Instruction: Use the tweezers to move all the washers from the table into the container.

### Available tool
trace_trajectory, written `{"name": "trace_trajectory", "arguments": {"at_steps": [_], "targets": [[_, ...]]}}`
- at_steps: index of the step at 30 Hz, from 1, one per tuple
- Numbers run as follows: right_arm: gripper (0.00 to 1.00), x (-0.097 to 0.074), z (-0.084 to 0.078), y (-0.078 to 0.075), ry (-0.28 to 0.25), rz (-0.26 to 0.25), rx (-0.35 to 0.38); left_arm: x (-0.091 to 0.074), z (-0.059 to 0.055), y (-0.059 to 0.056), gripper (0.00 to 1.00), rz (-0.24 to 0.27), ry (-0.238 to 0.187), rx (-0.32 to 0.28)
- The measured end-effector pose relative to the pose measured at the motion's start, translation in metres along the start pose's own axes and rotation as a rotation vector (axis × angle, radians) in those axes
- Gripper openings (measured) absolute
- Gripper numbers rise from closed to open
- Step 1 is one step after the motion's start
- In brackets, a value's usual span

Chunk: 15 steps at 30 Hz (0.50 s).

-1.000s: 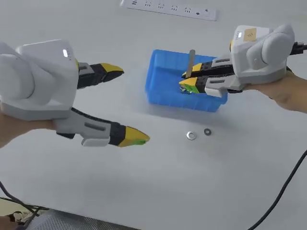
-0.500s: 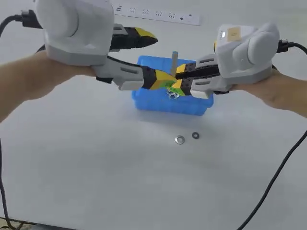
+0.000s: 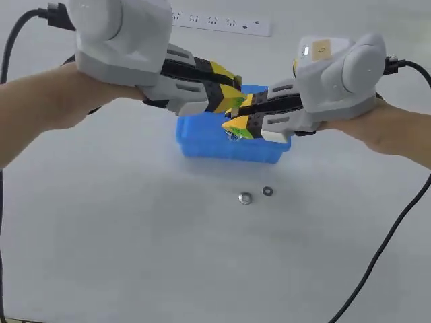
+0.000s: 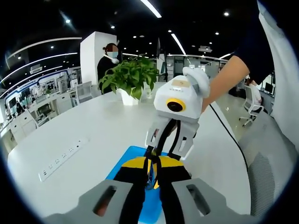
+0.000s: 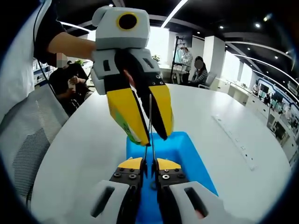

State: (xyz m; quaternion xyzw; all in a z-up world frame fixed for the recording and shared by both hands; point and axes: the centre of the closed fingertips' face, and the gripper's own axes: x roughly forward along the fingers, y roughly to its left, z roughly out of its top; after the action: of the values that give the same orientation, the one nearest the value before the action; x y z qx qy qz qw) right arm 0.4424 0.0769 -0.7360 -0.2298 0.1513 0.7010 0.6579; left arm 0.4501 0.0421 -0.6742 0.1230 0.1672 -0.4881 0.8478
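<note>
The left gripper [image 5: 152, 136] reaches in over the container [image 3: 202, 145]. Its yellow fingers [image 5: 128, 112] are narrow and stand on either side of the upper end of the tweezers [image 5: 150, 116]; whether they pinch it I cannot tell. The tweezers run as a thin strip from those fingers down between the jaws of the right gripper [image 5: 149, 165], which are closed on them. The two grippers meet tip to tip above the blue container, and the tweezers' lower end points into it. On the table [image 3: 135, 235], just in front of the container, lie two washers close together, one [image 3: 245, 198] slightly nearer the person than the other [image 3: 268, 192].
</note>
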Motion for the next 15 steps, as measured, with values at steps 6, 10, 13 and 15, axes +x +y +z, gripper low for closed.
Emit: {"name": "trace_trajectory", "arguments": {"at_steps": [6,10,13,15], "targets": [[0.1,-0.0002,0.0012,-0.0006,-0.005,0.002,0.001,-0.0012,0.0018,-0.0025,0.09,-0.003,0.002,-0.032],[0.1,-0.0007,0.0027,0.0009,-0.007,0.007,0.0,-0.0022,0.0034,-0.004,0.08,-0.005,0.0,-0.032],[0.11,-0.0005,0.0039,0.0029,-0.007,0.013,0.0,-0.0027,0.0039,-0.0061,0.07,-0.009,0.0,-0.032],[0.11,-0.0002,0.005,0.0044,-0.007,0.015,0.001,-0.0021,0.0052,-0.0074,0.07,-0.009,-0.001,-0.03]]}}
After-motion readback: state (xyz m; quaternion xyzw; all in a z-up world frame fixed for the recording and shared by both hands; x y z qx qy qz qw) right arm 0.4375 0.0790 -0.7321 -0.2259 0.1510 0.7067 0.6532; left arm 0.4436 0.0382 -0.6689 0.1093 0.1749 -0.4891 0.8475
